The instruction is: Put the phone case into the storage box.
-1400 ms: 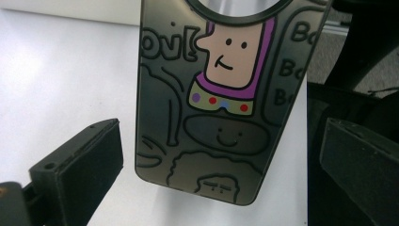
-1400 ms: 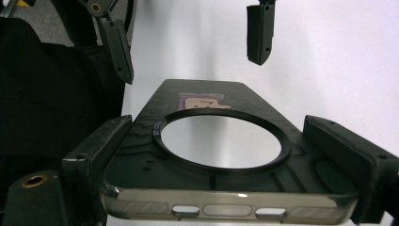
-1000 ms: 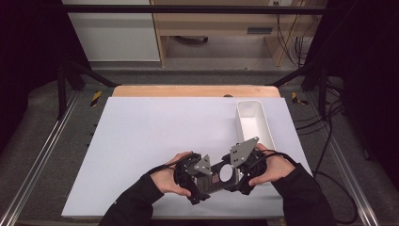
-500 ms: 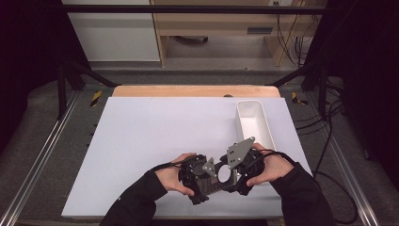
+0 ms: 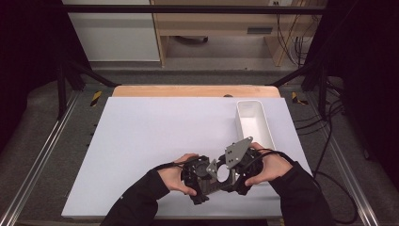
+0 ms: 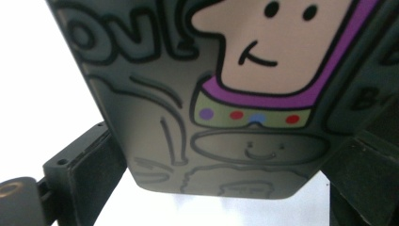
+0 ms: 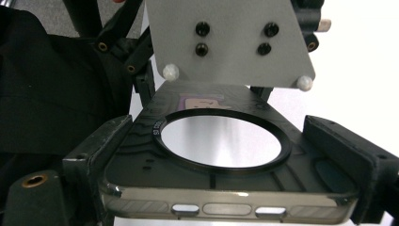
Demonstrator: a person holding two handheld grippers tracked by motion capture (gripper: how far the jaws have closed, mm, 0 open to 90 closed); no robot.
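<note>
Little has shifted since the earlier frames; both hands stay low at the near edge of the table (image 5: 141, 136), the right tongs' grey plate tipped slightly more upright; the phone case is held between the two tools as before.

Left tongs (image 5: 203, 175) in the left hand (image 5: 175, 175); in the left gripper view the jaws stand either side of the phone case (image 6: 226, 108), its cartoon-printed back close to the lens; left pad touching the case edge, right pad at the opposite edge; jaws partly closed onto it.

Right tongs (image 5: 234, 170) in the right hand (image 5: 269, 168); in the right gripper view its jaws press both long sides of the phone case (image 7: 221, 174), inner face up, black ring (image 7: 225, 140) at centre, port cut-outs towards the camera; grip looks firm.

Case sits between the two tongs, lifted off the table; white tray (image 5: 254, 123) lies just beyond the right tongs, apart from them.
</note>
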